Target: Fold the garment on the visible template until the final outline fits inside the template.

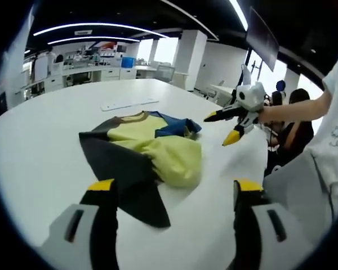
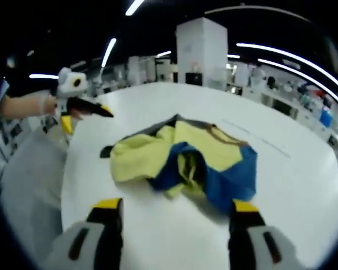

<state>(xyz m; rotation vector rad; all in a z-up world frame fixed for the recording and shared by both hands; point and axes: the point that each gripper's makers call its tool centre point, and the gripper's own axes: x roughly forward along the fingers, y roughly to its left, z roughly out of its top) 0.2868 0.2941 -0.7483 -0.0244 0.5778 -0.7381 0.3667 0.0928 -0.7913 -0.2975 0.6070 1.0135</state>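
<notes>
Left tongs (image 1: 174, 191) spread, right tongs (image 2: 177, 211) spread, crumpled garment (image 1: 149, 149) on table (image 1: 56, 129).

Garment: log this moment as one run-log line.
garment: crumpled yellow, blue and dark heap on white table, unfolded | left gripper: open, empty, above table | right gripper: open, empty, near blue part

Garment (image 1: 152, 149) soft matt cloth; table (image 1: 50, 129) smooth white.

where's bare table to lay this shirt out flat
Bare white table lies wide beyond the shirt's dark sleeve, and past the collar up to the flat white strip. The blue-sleeve side, near the right gripper, is tighter.
</notes>
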